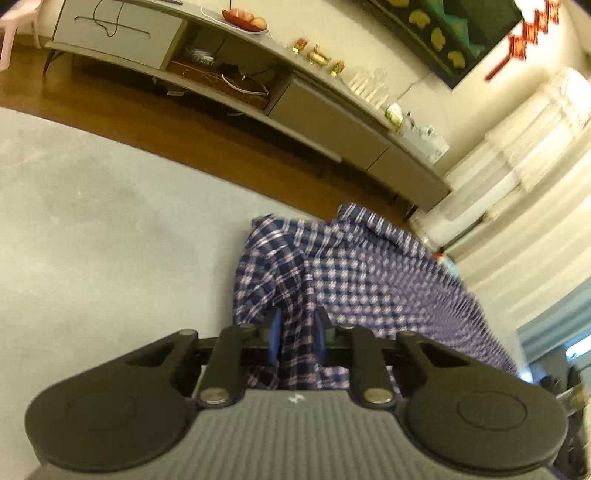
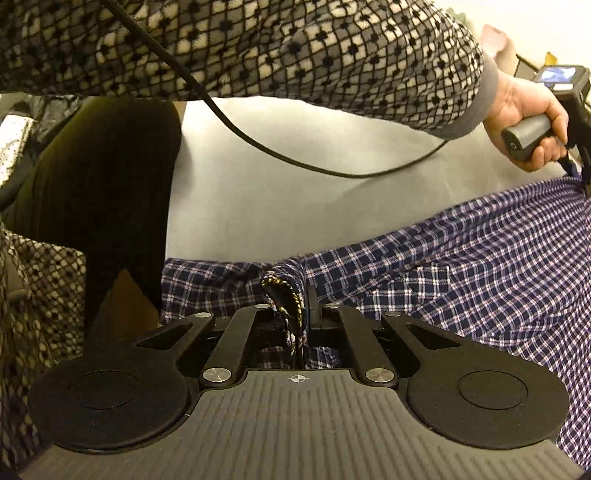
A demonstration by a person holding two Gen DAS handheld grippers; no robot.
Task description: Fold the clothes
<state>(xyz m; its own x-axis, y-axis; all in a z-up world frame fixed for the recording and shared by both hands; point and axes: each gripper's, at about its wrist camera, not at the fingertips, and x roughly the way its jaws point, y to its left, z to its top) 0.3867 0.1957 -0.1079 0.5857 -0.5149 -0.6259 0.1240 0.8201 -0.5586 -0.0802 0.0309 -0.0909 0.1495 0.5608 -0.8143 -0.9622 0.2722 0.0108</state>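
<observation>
The plaid shirt (image 1: 354, 280) lies bunched at lower right on the grey carpet (image 1: 110, 229). The left tool (image 1: 297, 332) pinches a fold; the right tool (image 2: 291, 314) clamps its hem. At upper left, a plate of fruit (image 1: 245, 20) tops the cabinet (image 1: 325, 122).

Plaid shirt (image 1: 351, 266) in left gripper (image 1: 297, 332)

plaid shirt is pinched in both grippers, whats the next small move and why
Probably lower both ends onto the grey surface together. The left gripper and right gripper each pinch a bunched edge of the plaid shirt, and the cloth hangs stretched and rumpled between them rather than lying flat, so it likely needs spreading out before any fold.
</observation>
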